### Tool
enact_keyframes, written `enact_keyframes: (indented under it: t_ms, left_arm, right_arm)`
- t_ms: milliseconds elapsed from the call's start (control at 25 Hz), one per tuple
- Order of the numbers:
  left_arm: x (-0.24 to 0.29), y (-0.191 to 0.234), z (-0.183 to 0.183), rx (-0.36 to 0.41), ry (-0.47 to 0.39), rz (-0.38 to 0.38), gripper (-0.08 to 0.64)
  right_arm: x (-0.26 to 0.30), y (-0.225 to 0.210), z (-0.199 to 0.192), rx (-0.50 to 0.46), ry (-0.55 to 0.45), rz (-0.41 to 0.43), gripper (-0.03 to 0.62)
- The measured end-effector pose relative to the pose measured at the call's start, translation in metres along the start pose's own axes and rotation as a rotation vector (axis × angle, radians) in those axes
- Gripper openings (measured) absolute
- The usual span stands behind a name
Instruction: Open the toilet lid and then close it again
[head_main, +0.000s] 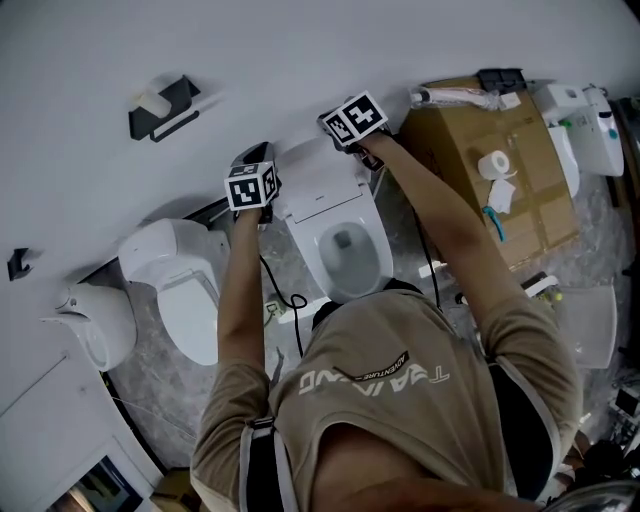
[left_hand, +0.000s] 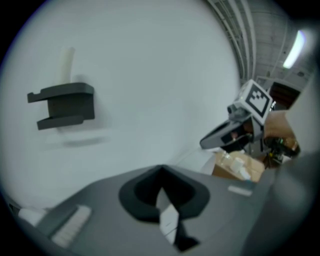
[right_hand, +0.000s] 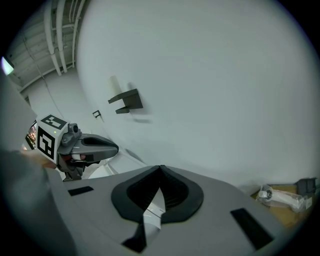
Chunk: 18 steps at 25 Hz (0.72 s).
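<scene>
The white toilet (head_main: 345, 250) stands against the wall with its bowl uncovered and its lid (head_main: 318, 180) raised upright. My left gripper (head_main: 262, 198) is at the lid's upper left edge and my right gripper (head_main: 355, 138) at its upper right edge. In the left gripper view the gripper (left_hand: 162, 192) has its jaws closed on a thin white strip of the lid (left_hand: 168, 216). The right gripper view shows the same: the gripper (right_hand: 161, 189) is shut on the lid's white edge (right_hand: 152, 212). Each gripper also shows in the other's view, the right gripper (left_hand: 235, 132) and the left gripper (right_hand: 75, 147).
A second white toilet (head_main: 185, 290) stands to the left, with another white fixture (head_main: 95, 325) beyond it. A black holder (head_main: 160, 108) hangs on the wall. A cardboard box (head_main: 540, 215) carrying a paper roll (head_main: 493, 163) sits to the right. A black cable (head_main: 285, 300) lies on the floor.
</scene>
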<state>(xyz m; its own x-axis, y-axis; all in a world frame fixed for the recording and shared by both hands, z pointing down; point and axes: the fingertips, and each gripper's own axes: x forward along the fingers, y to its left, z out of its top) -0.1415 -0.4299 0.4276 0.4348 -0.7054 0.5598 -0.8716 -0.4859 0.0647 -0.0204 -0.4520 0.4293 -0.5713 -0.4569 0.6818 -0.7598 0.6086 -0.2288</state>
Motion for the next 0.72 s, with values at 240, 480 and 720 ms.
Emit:
enact_keyframes:
  t_ms: [240, 480, 720]
  left_arm:
    - [-0.023, -0.020, -0.013, -0.002, -0.013, -0.025, 0.005]
    - [-0.049, -0.044, -0.031, 0.013, -0.026, -0.044, 0.005]
    - [-0.074, -0.068, -0.054, 0.012, -0.030, -0.077, 0.005]
  right_arm:
    - [-0.019, 0.018, -0.020, -0.022, 0.019, 0.018, 0.014]
    - [-0.041, 0.037, -0.047, -0.019, 0.025, 0.036, 0.014]
    - [-0.060, 0.057, -0.078, -0.013, 0.048, 0.066, 0.014]
